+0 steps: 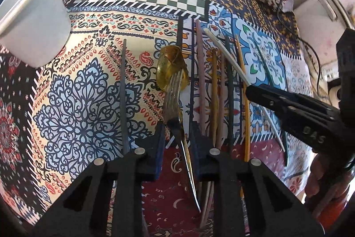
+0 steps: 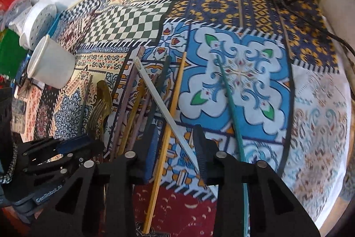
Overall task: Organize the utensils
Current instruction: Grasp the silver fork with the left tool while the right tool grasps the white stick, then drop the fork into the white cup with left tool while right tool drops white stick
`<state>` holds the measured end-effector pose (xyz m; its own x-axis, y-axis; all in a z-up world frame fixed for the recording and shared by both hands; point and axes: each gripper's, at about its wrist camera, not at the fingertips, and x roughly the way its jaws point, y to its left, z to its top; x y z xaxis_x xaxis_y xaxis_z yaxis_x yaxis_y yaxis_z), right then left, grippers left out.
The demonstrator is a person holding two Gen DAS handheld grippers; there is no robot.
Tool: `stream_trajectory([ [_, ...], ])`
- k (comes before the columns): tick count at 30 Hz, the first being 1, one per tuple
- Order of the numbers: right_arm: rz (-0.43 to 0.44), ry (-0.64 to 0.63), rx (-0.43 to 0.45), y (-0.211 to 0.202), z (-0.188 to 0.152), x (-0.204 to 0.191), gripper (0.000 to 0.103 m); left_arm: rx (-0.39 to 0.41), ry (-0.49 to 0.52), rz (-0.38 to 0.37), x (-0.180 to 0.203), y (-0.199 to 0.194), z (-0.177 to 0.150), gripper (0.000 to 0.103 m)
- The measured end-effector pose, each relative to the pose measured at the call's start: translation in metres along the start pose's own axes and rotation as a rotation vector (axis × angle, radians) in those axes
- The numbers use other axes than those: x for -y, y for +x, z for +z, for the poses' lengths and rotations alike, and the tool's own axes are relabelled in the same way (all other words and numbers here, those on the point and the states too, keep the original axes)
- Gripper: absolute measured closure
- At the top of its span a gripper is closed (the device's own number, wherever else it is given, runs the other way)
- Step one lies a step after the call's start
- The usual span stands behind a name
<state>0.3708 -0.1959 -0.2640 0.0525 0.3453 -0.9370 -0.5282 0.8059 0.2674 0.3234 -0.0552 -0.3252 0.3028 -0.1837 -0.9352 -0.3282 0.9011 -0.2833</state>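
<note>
A metal fork [image 1: 175, 101] lies over a translucent amber spoon [image 1: 172, 68] on the patterned cloth. My left gripper [image 1: 177, 128] is open, its jaws on either side of the fork's neck; it also shows in the right wrist view [image 2: 73, 143]. Several chopsticks [image 1: 217, 86] lie side by side to the right, pink, yellow, dark and white. My right gripper [image 2: 175, 143] is open, straddling the white chopstick [image 2: 164, 110] and a yellow one [image 2: 168, 123]; a green chopstick [image 2: 230, 103] lies just right of it. A white cup [image 1: 33, 21] stands at the left.
A dark blue chopstick [image 1: 124, 94] lies alone left of the spoon. White containers and boxes [image 2: 33, 21] crowd the far left edge. A black cable [image 2: 310, 21] runs across the cloth at the back right near the wall.
</note>
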Motion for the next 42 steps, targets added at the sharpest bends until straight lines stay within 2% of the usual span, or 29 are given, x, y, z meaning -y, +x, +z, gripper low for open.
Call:
stream_trajectory([
  [1,0.000,-0.011,-0.008,0.003,0.002,-0.001,0.079,-0.003,-0.006,-0.003,-0.002,-0.001,0.000,0.090],
  [3,0.001,-0.029,-0.023,0.009,0.006,-0.002,0.090,-0.013,-0.018,-0.017,-0.005,0.000,0.002,0.097],
  [5,0.000,-0.044,-0.025,0.011,0.008,-0.004,0.093,-0.021,-0.036,-0.031,-0.008,0.001,0.003,0.099],
  [9,0.012,-0.034,-0.018,0.012,0.007,-0.004,0.096,-0.011,-0.032,-0.040,-0.009,-0.006,-0.002,0.103],
  [20,0.060,0.007,0.022,-0.007,-0.001,0.003,0.097,0.086,0.030,-0.008,0.002,-0.045,-0.008,0.103],
  [28,0.073,0.007,0.127,-0.048,-0.006,-0.008,0.097,0.190,0.049,0.014,0.005,-0.081,-0.013,0.103],
  [33,0.070,0.006,0.208,-0.080,-0.011,-0.023,0.097,0.259,0.054,0.001,-0.002,-0.108,-0.016,0.103],
  [42,0.059,-0.014,0.375,-0.120,0.004,-0.076,0.097,0.395,0.094,-0.031,-0.033,-0.161,-0.007,0.103],
])
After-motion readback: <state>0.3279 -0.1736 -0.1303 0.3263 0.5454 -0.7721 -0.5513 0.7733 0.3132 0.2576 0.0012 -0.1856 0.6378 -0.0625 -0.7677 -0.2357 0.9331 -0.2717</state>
